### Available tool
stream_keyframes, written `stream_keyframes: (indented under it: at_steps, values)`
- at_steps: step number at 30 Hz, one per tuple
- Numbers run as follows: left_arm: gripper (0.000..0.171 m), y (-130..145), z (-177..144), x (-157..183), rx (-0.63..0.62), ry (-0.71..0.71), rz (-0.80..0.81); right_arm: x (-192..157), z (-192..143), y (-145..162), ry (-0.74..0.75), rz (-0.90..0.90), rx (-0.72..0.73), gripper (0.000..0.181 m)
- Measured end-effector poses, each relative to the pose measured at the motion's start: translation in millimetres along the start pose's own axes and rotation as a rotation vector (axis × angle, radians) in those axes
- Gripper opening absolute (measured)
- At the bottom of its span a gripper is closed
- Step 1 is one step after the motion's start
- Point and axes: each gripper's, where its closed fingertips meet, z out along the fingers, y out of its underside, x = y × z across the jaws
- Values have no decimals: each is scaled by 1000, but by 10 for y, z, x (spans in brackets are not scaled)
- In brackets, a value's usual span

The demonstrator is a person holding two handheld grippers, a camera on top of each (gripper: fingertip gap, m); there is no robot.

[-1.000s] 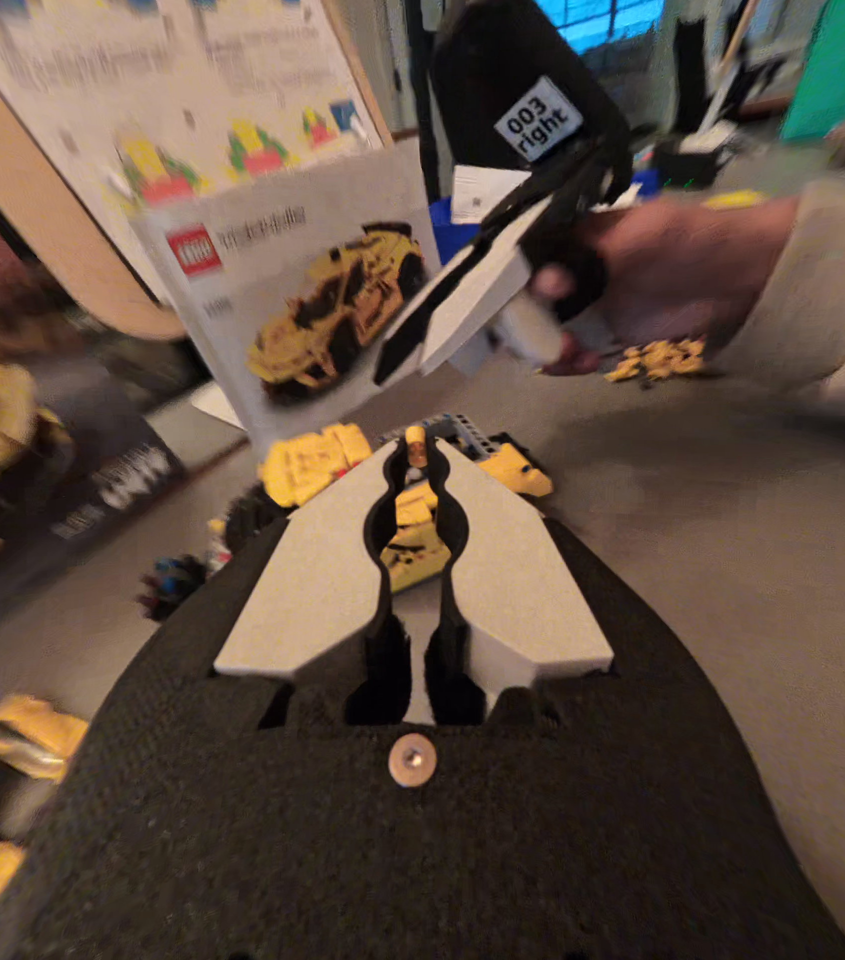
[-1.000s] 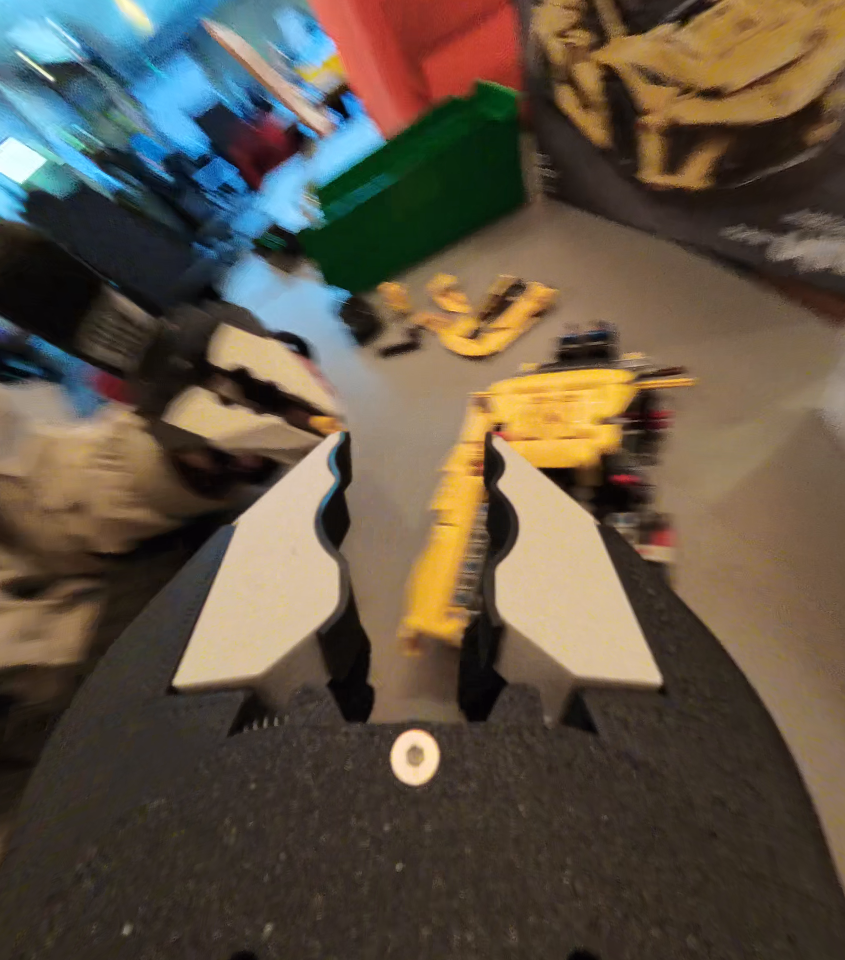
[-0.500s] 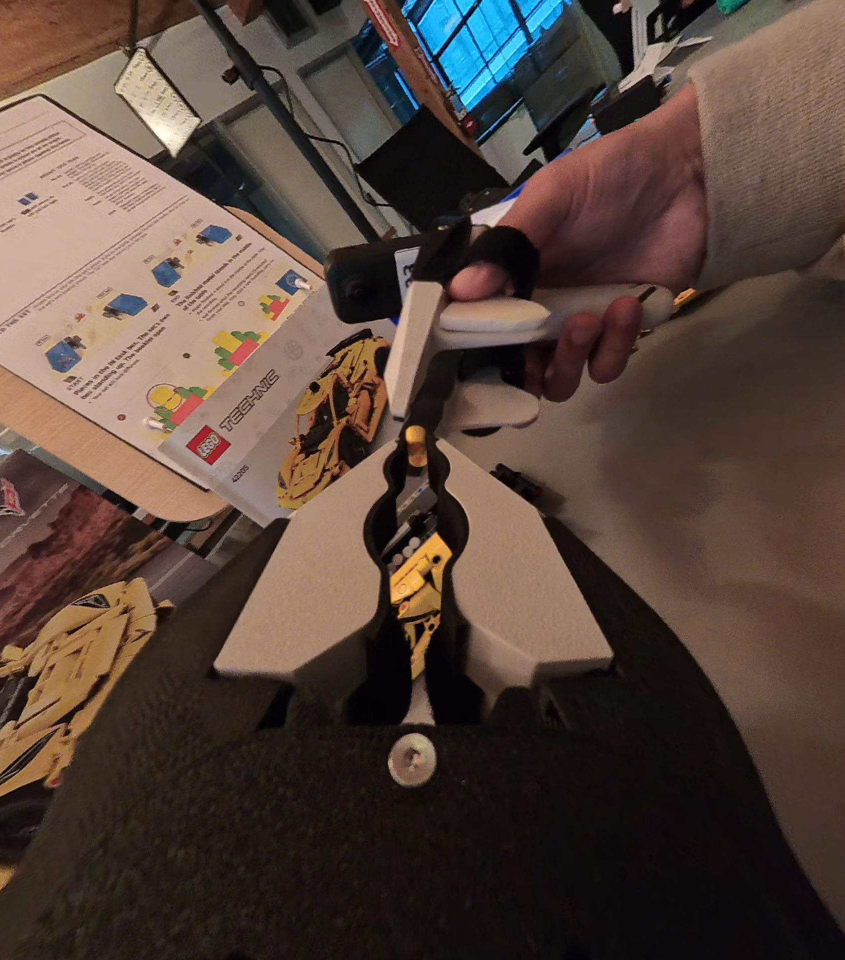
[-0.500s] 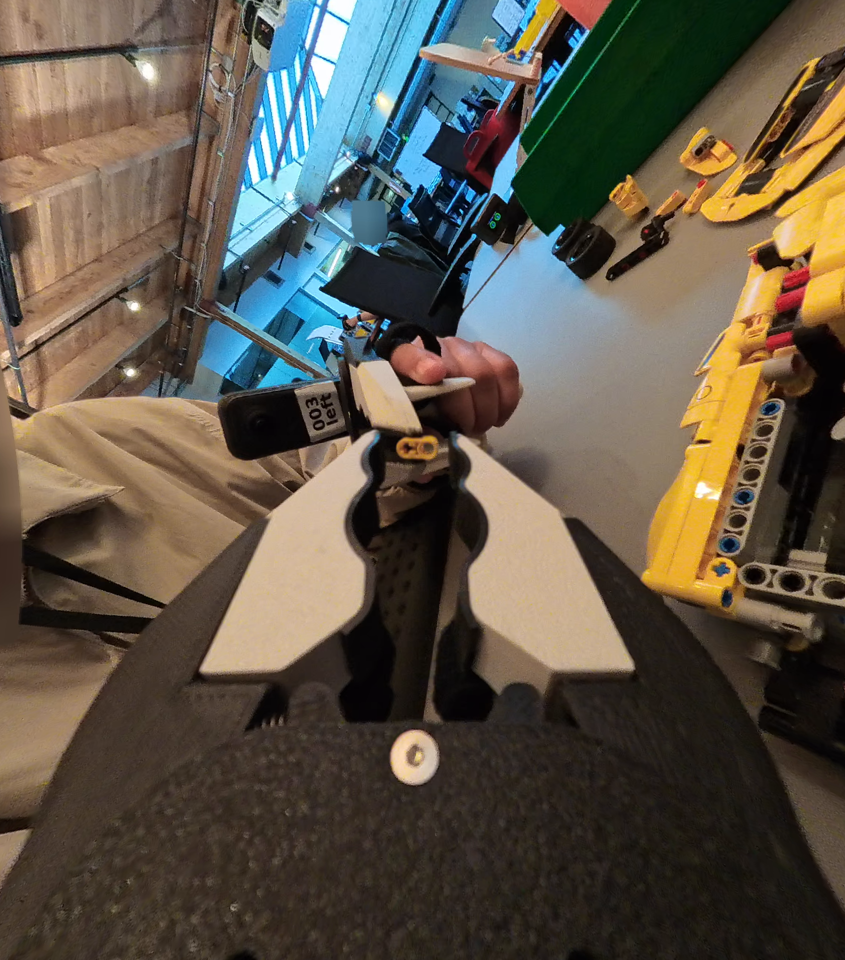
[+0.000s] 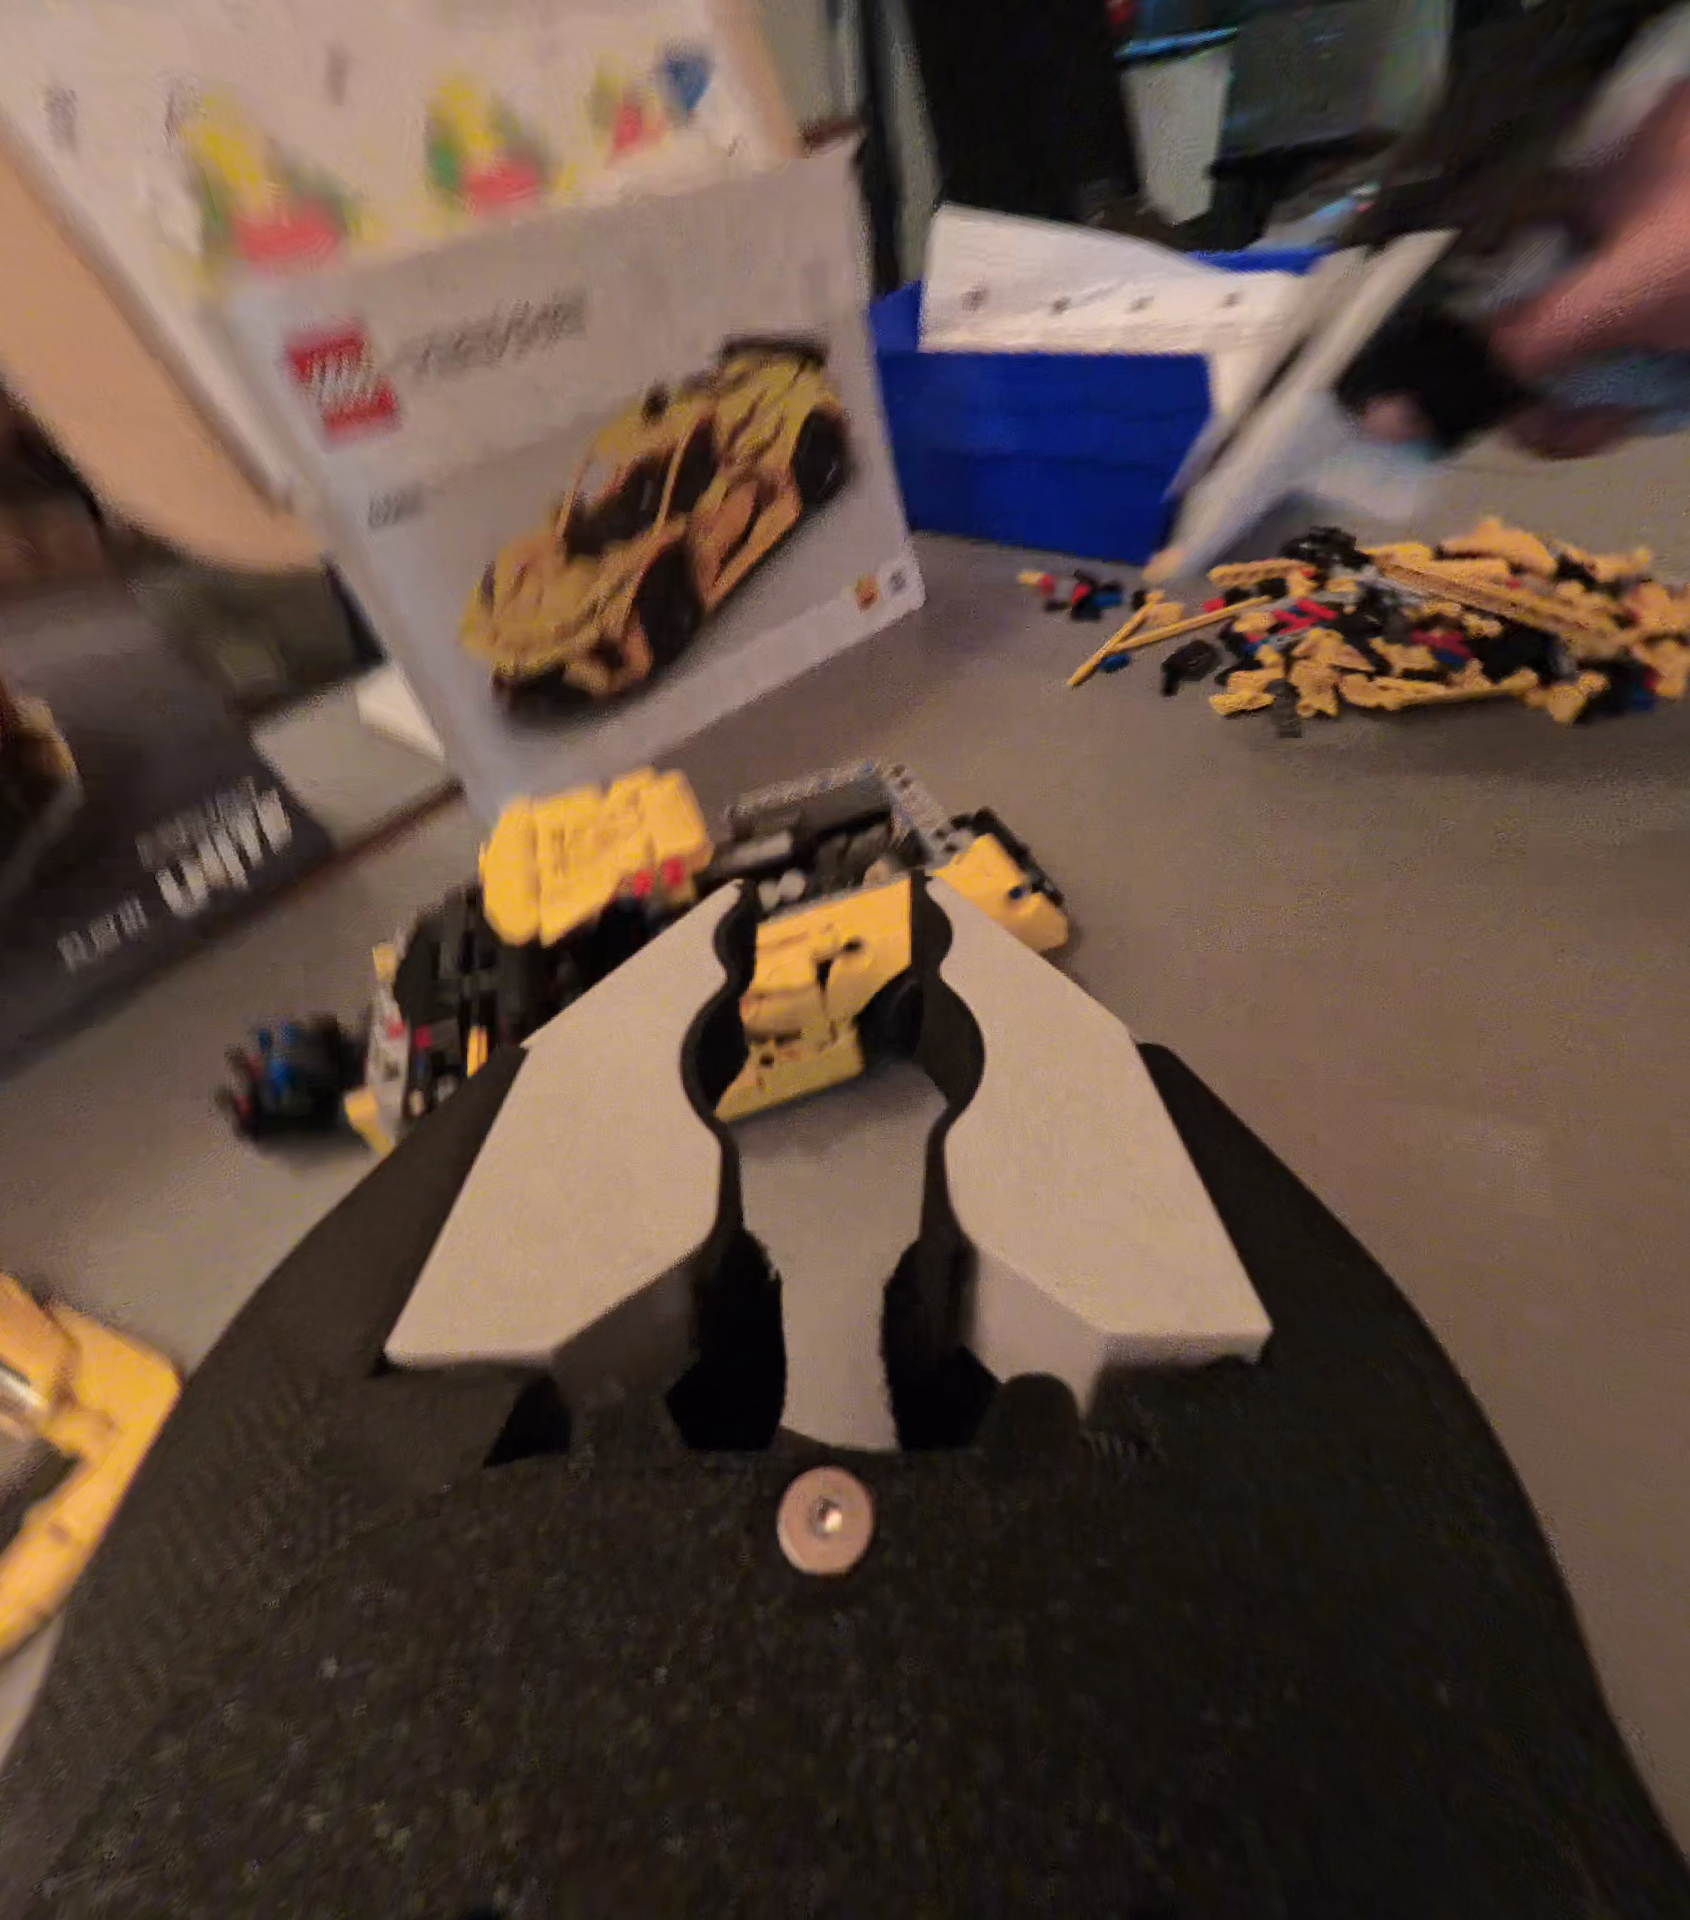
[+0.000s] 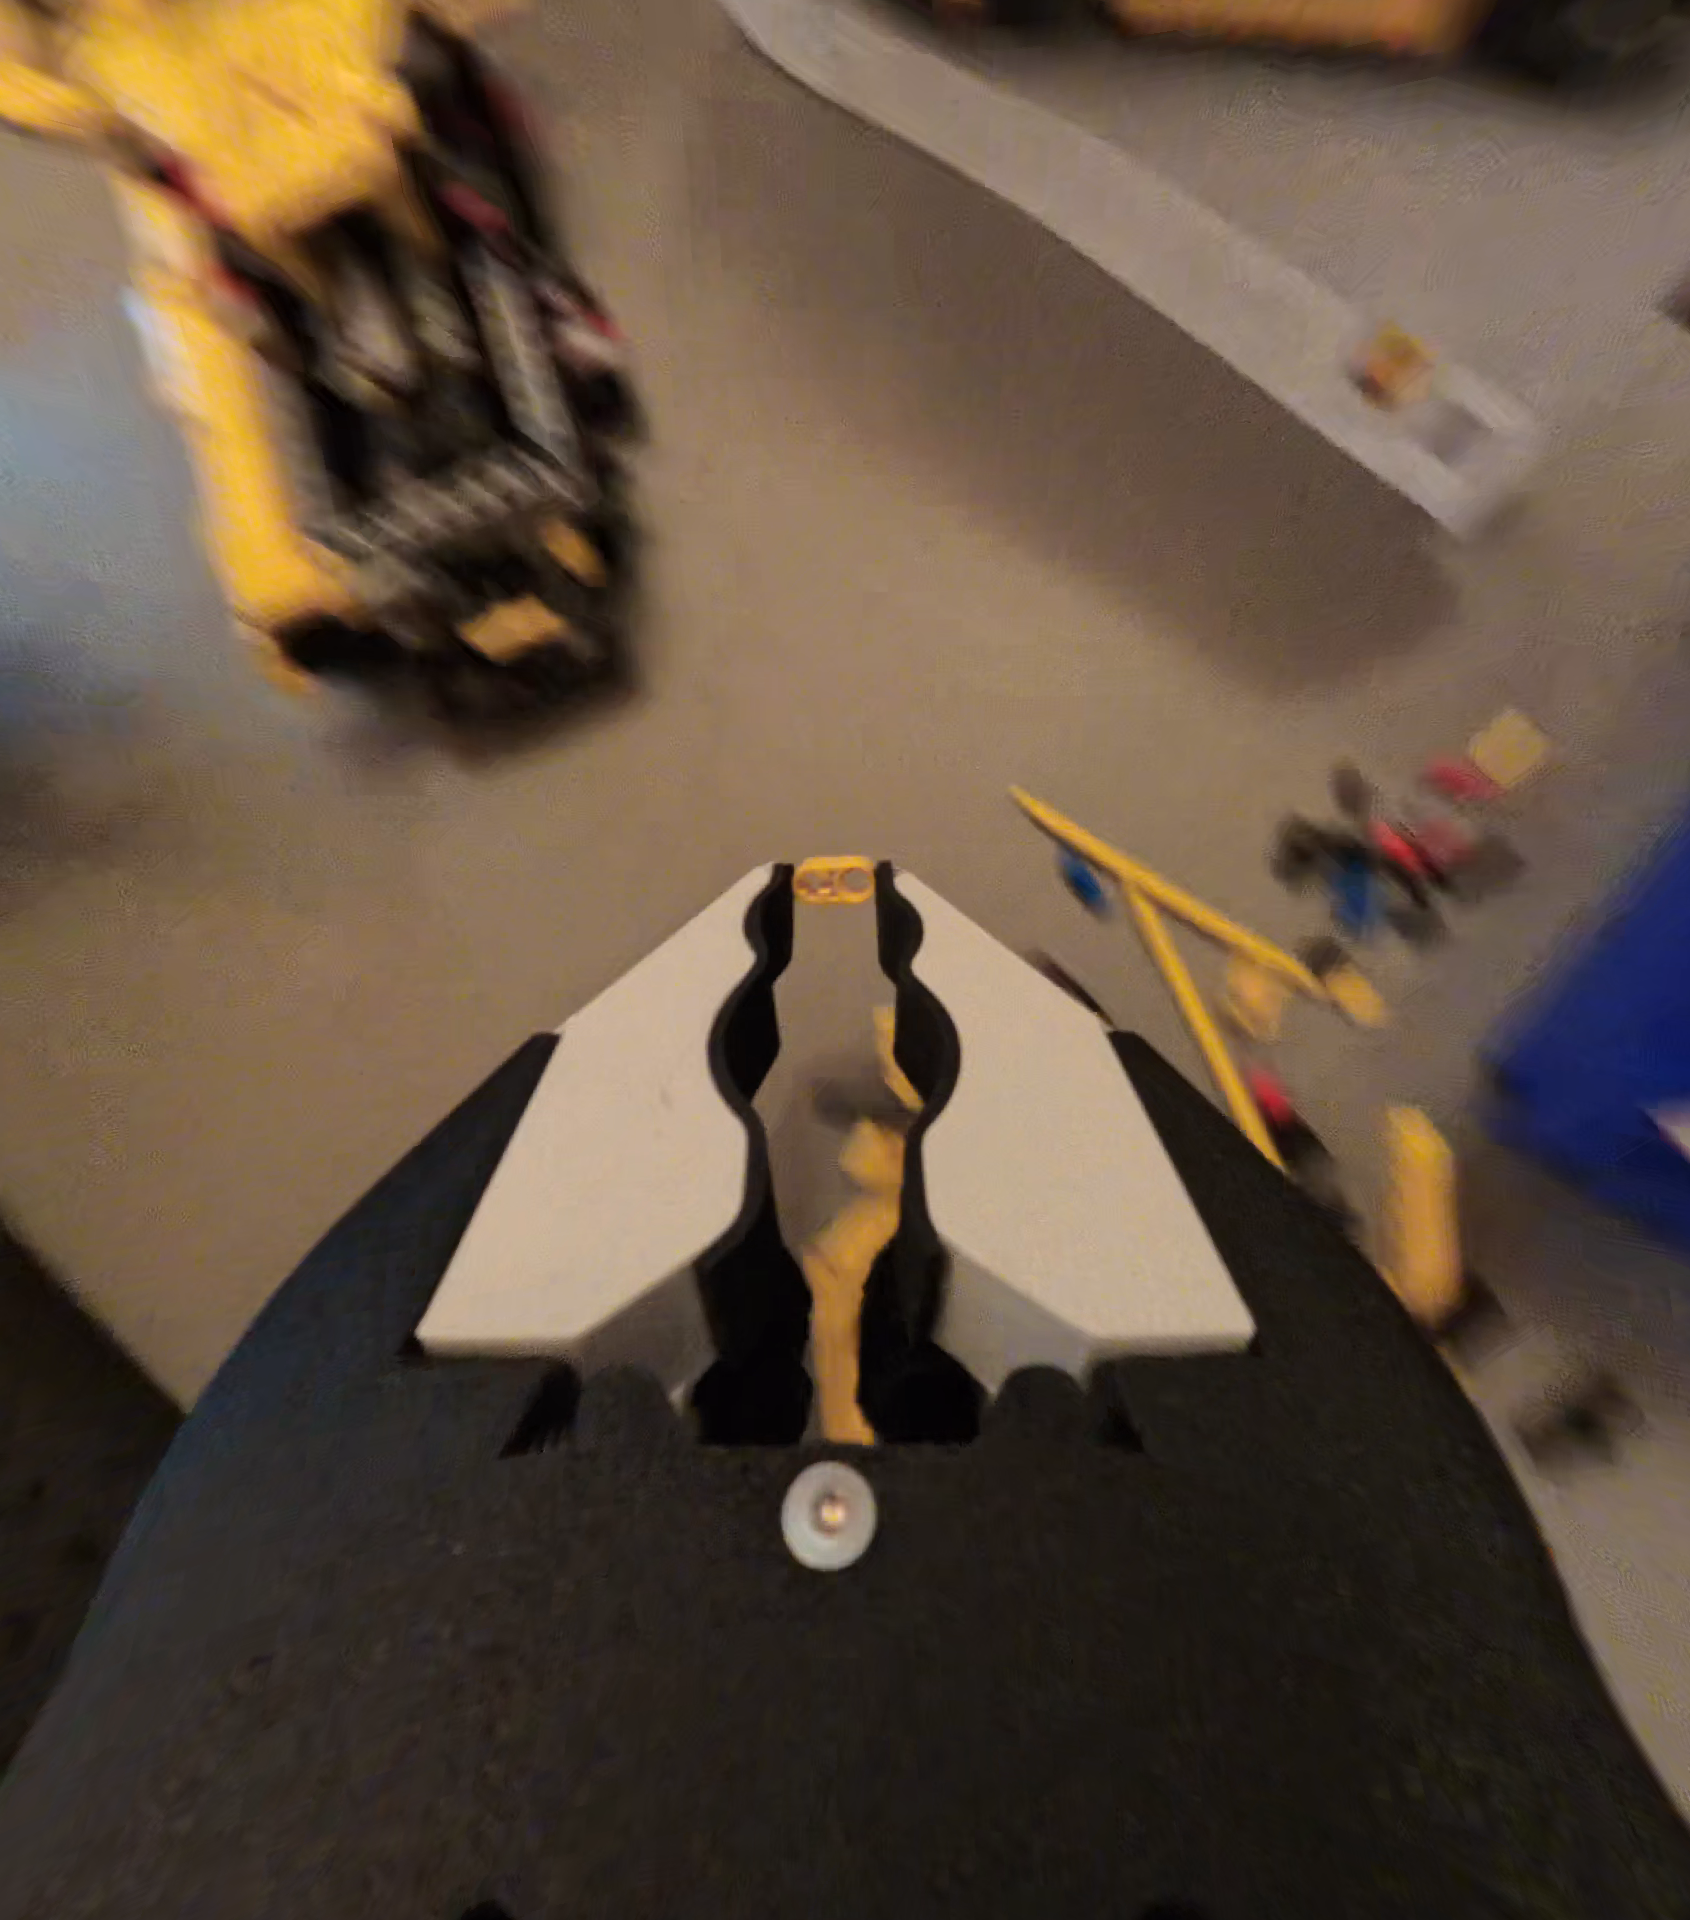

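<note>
Left to right. The left gripper [image 5: 825,914] hangs over the grey tabletop [image 5: 1392,1091] with its fingers parted and nothing between them; half a second ago a small yellow piece sat at its tips, and that piece is gone from it now. Straight ahead and just below its fingertips lies the part-built yellow and black car model [image 5: 716,935], its long axis running across the left wrist view; the propped instruction booklet [image 5: 592,499] stands behind it, and a loose pile of yellow and black bricks [image 5: 1423,634] lies well to the right, near a blue bin [image 5: 1049,436].

The right gripper [image 6: 834,883] is closed on a small yellow two-hole connector [image 6: 834,883], pinched at the very tips with its long axis crosswise between the fingers. From this gripper the car model [image 6: 384,416] lies ahead and to the left, well apart; the left gripper looks the nearer of the two to it. Loose yellow rods [image 6: 1163,935] lie just to the right. Half a second ago the two grippers met tip to tip; they now stand apart. Both views are motion-blurred.
</note>
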Motion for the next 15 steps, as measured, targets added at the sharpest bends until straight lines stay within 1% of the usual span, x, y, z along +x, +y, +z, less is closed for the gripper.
stream_keyframes:
  at_steps: [1,2,4,6,7,9,10,11,12,14,15]
  values:
    - [34,104,11,-103,-51,11,-99,174,-107,202,51,22,-37,14]
    - [34,214,24,-210,-105,16,-181,299,-172,371,80,41,-72,14]
    - [36,329,67,-367,-174,40,-260,445,-208,576,126,35,-95,14]
    - [36,287,136,-470,-187,57,-280,500,-169,761,160,-11,-162,14]
    - [36,258,180,-477,-200,78,-268,519,-136,826,177,-26,-190,15]
    - [36,253,272,-564,-250,47,-200,467,-43,879,143,-30,-209,23]
    - [38,229,314,-586,-255,34,-173,476,-30,856,147,-15,-201,27]
    - [45,203,352,-589,-254,24,-167,462,-28,787,140,2,-176,33]
    - [53,192,387,-593,-258,11,-174,421,-35,654,124,13,-131,37]
    - [59,172,453,-592,-238,-10,-197,299,-63,223,104,-10,1,41]
    - [60,176,487,-597,-230,-24,-206,161,-60,-52,61,-33,85,40]
